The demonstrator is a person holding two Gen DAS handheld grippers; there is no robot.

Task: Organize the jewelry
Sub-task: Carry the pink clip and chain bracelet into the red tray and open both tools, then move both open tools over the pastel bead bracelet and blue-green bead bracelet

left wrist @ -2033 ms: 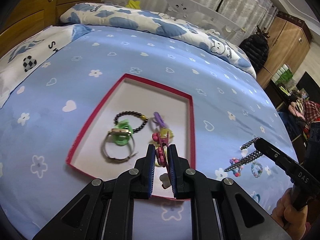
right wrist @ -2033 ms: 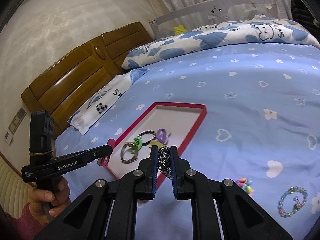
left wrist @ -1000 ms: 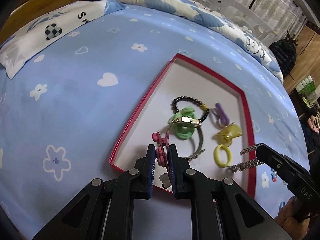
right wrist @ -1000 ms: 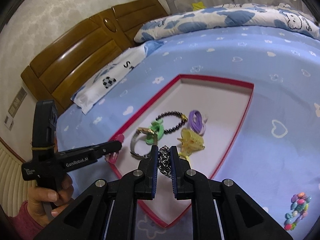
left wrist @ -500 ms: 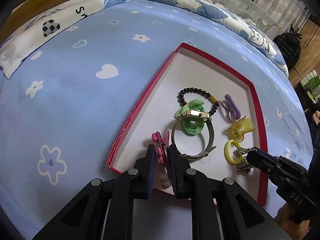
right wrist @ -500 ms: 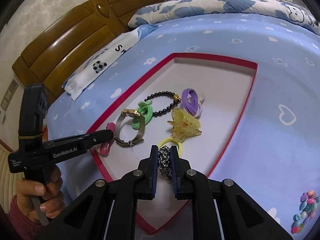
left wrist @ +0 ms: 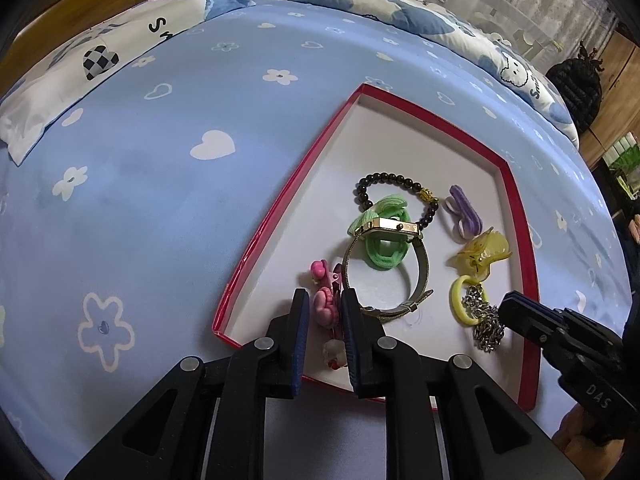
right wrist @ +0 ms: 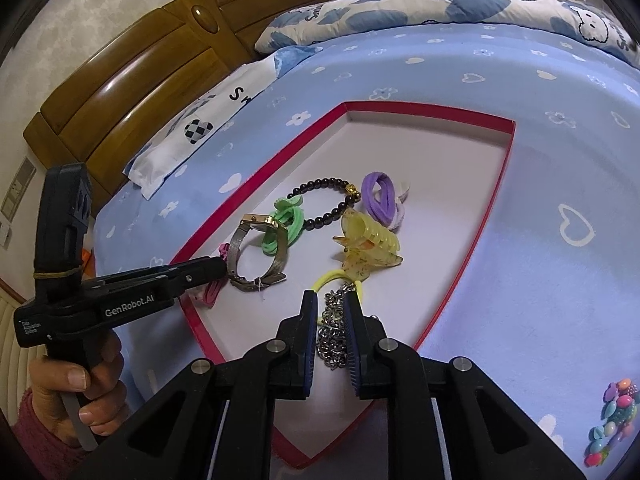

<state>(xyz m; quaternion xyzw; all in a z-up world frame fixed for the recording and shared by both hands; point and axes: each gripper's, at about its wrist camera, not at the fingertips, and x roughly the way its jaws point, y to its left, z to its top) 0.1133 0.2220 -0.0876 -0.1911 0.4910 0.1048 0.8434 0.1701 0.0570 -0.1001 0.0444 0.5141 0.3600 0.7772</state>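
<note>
Both grippers are hovering over the red tray (left wrist: 516, 216): the left gripper (left wrist: 325, 312) is clamping a pink clip (left wrist: 325, 305); the right gripper (right wrist: 332, 320) is pinching a chain (right wrist: 333, 334) lying directly beneath it.

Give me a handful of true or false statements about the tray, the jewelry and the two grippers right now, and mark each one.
1. The left gripper is shut on a pink clip. True.
2. The right gripper is empty. False: a silver chain sits between its fingers.
3. The watch lies in the red tray over a green tie. True.
4. The bead bracelet is in the tray. False: it lies on the blue sheet outside the tray.
5. The yellow claw clip is inside the tray. True.
</note>
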